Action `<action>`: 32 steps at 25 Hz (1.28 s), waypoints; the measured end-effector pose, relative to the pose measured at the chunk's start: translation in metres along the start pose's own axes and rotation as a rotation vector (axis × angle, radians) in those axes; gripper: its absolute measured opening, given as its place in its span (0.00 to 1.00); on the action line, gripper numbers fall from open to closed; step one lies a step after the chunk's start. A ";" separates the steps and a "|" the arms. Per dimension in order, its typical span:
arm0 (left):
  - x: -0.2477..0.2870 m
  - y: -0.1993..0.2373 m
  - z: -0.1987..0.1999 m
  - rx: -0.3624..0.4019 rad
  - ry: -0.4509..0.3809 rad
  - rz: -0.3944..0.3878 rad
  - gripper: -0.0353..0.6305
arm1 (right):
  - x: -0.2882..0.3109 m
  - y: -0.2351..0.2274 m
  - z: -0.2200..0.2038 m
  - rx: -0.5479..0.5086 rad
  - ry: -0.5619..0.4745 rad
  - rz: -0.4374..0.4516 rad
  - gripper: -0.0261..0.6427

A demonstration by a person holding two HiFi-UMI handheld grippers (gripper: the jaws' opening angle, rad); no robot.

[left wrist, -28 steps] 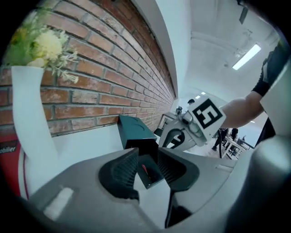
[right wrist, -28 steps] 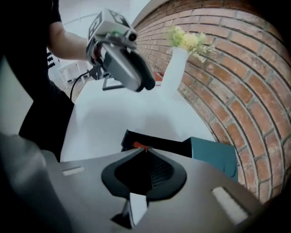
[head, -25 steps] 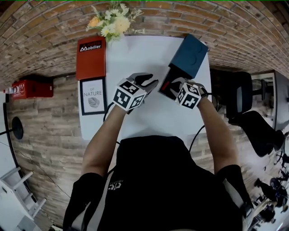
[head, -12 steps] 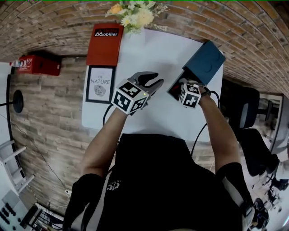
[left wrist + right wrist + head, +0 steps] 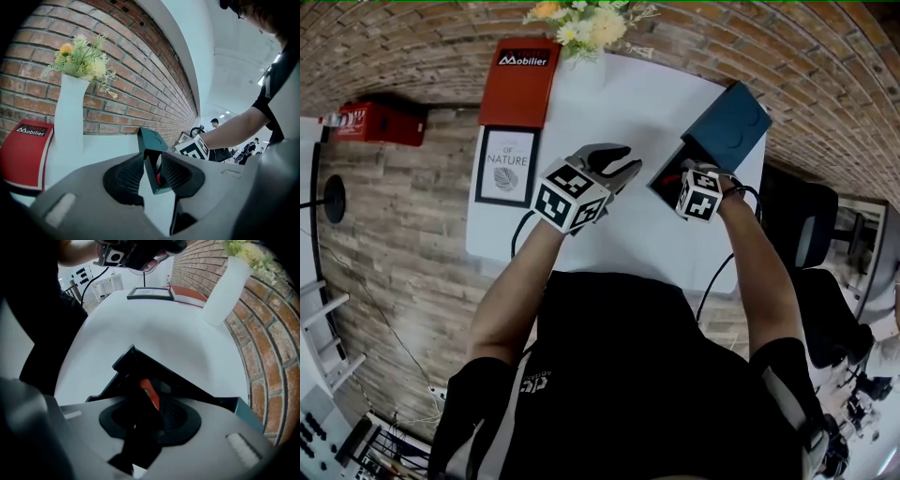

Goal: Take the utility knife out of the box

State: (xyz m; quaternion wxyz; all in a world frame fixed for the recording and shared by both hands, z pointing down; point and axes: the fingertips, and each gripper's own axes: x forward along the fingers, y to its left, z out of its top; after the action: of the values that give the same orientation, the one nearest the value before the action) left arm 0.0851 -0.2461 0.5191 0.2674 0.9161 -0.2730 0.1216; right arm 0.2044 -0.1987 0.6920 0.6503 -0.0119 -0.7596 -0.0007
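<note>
- At the worktop's far right edge: box open, bare room leftward.
- Right tongs plunged straight down into box, just closing, loose round knife.
- Left tongs released, empty, hovering near box.

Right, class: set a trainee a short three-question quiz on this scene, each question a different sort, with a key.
1. True or false: the left hand-held gripper grips the blue box.
2. Where is the utility knife? A) on the framed print B) inside the open box C) in the left hand-held gripper.
3. Name what stands on the table against the brick wall.
Key: 1 false; its jaws stand apart and empty, clear of the box. 2 B; it lies between the open jaws of the right hand-held gripper, which have just been closing. 3 a white vase holding flowers.
</note>
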 end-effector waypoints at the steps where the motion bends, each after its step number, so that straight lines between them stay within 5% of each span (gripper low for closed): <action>1: 0.000 0.000 -0.001 0.000 0.000 0.000 0.24 | 0.000 0.001 0.000 0.000 0.005 0.003 0.21; 4: -0.002 -0.002 -0.002 -0.001 0.001 -0.001 0.24 | -0.003 0.005 0.000 0.021 0.008 0.028 0.17; 8: -0.007 0.000 -0.003 0.001 0.001 0.002 0.24 | -0.001 0.004 -0.001 0.036 0.015 0.015 0.27; 18: -0.008 0.000 -0.006 -0.002 -0.002 -0.009 0.24 | -0.001 0.017 -0.002 0.098 0.004 0.039 0.13; 32: 0.055 -0.021 -0.047 -0.012 0.171 -0.153 0.25 | -0.049 0.005 0.005 0.252 -0.168 -0.083 0.12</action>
State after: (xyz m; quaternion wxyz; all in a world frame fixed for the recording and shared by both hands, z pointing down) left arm 0.1389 -0.2289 0.5691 0.3036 0.9190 -0.1790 0.1767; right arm 0.2073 -0.1948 0.6430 0.5802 0.1010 -0.8052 0.0688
